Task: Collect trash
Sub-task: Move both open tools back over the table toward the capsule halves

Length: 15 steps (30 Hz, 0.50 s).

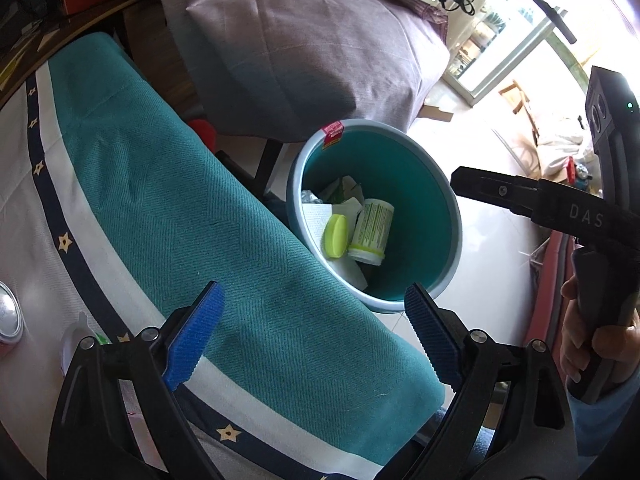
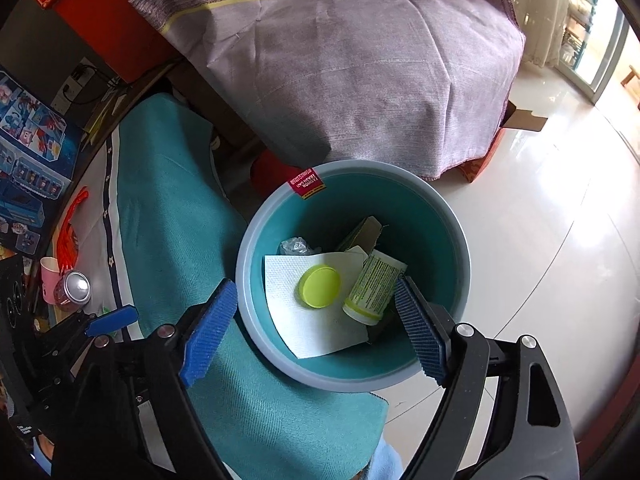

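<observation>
A teal trash bin [image 2: 448,236] with a pale blue rim [image 1: 448,276] stands on the floor beside the table. Inside lie a white paper napkin [image 2: 320,332], a lime green lid [image 2: 320,286], a white bottle with a green label [image 2: 372,290], crumpled plastic [image 2: 294,246] and a cardboard piece [image 2: 362,234]; the lid [image 1: 335,236] and bottle [image 1: 372,232] also show in the left wrist view. My right gripper [image 2: 314,336] is open and empty above the bin. My left gripper [image 1: 316,340] is open and empty over the table edge.
A teal and white tablecloth [image 1: 160,200] covers the table. A soda can [image 2: 74,290], a pink paper cup [image 2: 50,278] and a red strip [image 2: 72,224] lie on it. A lilac-covered table [image 2: 360,68] stands behind the bin. The floor [image 2: 560,220] is glossy white.
</observation>
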Each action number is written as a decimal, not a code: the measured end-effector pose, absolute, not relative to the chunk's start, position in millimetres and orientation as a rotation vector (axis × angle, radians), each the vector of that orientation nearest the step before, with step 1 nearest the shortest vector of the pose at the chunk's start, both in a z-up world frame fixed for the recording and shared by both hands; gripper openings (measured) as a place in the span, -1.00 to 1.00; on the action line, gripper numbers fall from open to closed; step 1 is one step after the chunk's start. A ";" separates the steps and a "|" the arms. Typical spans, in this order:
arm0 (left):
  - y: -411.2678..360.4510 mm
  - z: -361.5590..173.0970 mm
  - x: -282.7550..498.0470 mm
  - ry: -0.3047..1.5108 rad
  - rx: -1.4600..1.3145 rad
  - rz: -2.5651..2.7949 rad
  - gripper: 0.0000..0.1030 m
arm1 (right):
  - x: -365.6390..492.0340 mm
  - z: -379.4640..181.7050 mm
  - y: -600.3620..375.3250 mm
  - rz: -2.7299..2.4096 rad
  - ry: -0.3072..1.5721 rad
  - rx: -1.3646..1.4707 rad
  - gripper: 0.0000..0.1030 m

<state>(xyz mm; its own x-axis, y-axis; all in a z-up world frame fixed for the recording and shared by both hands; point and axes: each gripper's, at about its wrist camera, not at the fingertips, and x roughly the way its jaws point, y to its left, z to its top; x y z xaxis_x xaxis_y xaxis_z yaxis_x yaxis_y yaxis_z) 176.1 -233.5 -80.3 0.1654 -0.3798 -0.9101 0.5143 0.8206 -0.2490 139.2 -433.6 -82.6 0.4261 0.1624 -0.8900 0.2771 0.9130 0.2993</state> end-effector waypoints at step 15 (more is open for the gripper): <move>-195.9 -66.7 159.6 1.210 0.084 -0.617 0.78 | 124.2 -68.5 -397.9 -0.069 1.151 0.392 0.63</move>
